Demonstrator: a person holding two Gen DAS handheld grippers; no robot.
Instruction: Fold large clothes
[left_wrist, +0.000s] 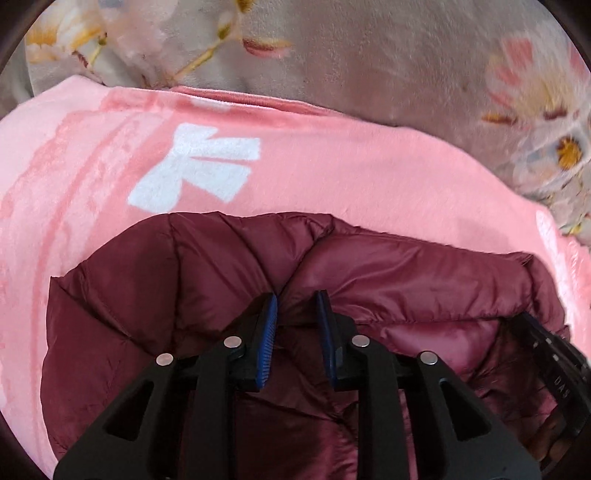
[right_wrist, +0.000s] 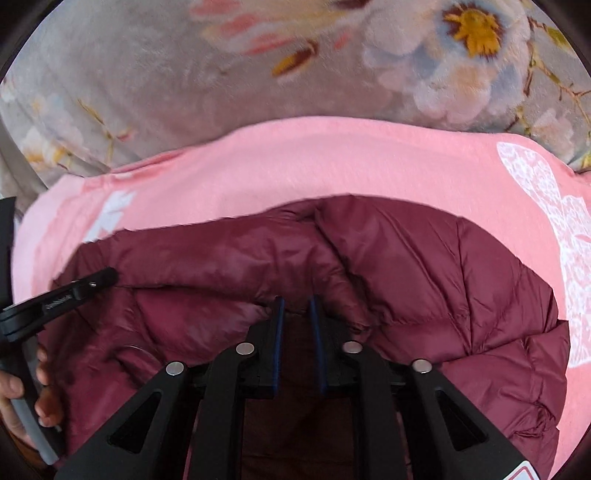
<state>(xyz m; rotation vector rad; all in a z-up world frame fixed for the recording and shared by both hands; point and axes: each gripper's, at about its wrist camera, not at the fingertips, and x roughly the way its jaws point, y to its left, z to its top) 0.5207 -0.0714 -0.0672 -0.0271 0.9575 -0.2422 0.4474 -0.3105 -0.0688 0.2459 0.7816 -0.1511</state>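
Note:
A maroon puffer jacket (left_wrist: 406, 269) lies bunched on a pink blanket (left_wrist: 332, 166). My left gripper (left_wrist: 295, 299) is shut on a puckered fold near the jacket's top edge, with creases running into its blue pads. The right wrist view shows the same jacket (right_wrist: 443, 266) on the pink blanket (right_wrist: 295, 162). My right gripper (right_wrist: 296, 301) is shut on a fold of it, dark fabric filling the narrow gap between its pads. A black finger of the left gripper (right_wrist: 92, 280) rests on the jacket's left part, with a hand (right_wrist: 14, 391) on its grip. The right gripper's body (left_wrist: 554, 362) shows at the left view's right edge.
The pink blanket has white prints (left_wrist: 195, 170) (right_wrist: 546, 229) and lies on a grey floral bedspread (left_wrist: 369, 55) (right_wrist: 147, 74) that fills the far side of both views. The jacket's lower part is hidden under both grippers.

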